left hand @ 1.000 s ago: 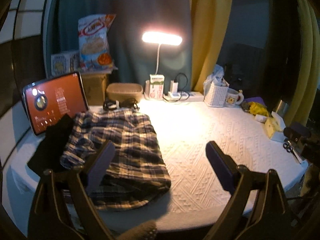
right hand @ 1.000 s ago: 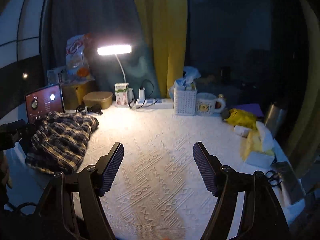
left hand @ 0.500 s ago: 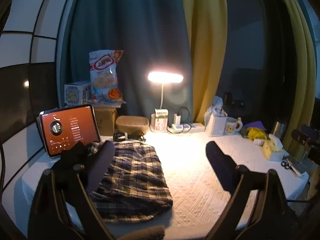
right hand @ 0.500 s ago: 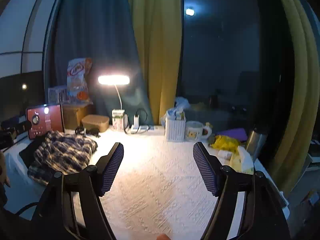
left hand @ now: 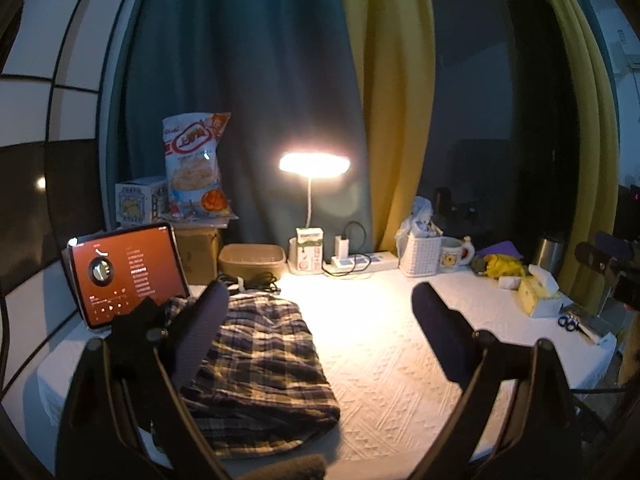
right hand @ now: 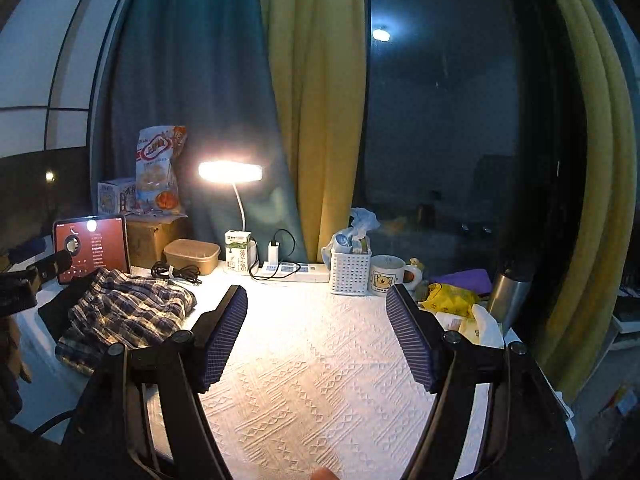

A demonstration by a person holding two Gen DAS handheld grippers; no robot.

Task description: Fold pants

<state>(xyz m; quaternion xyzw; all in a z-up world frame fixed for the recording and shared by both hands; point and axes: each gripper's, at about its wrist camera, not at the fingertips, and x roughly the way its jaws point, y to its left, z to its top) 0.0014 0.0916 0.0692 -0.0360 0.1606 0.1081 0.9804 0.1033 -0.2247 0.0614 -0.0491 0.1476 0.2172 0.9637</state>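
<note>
The plaid pants (left hand: 260, 364) lie folded in a thick bundle on the left part of the white textured table (left hand: 380, 360); they also show in the right wrist view (right hand: 124, 312). A dark cloth (left hand: 132, 332) lies at their left edge. My left gripper (left hand: 320, 320) is open and empty, held above the table's near edge, its left finger over the pants. My right gripper (right hand: 316, 316) is open and empty above the middle of the table (right hand: 312, 360), right of the pants.
A lit tablet (left hand: 124, 272) leans at the back left beside a cardboard box with a snack bag (left hand: 196, 168). A desk lamp (left hand: 314, 164), power strip (left hand: 360, 262), white basket (left hand: 420, 254), mug (left hand: 454, 254), tissue box (left hand: 538, 294) and scissors (left hand: 568, 322) line the back and right.
Both grippers have lifted and pulled back from the table, tilting up so more curtain and window show. The pants have not moved.
</note>
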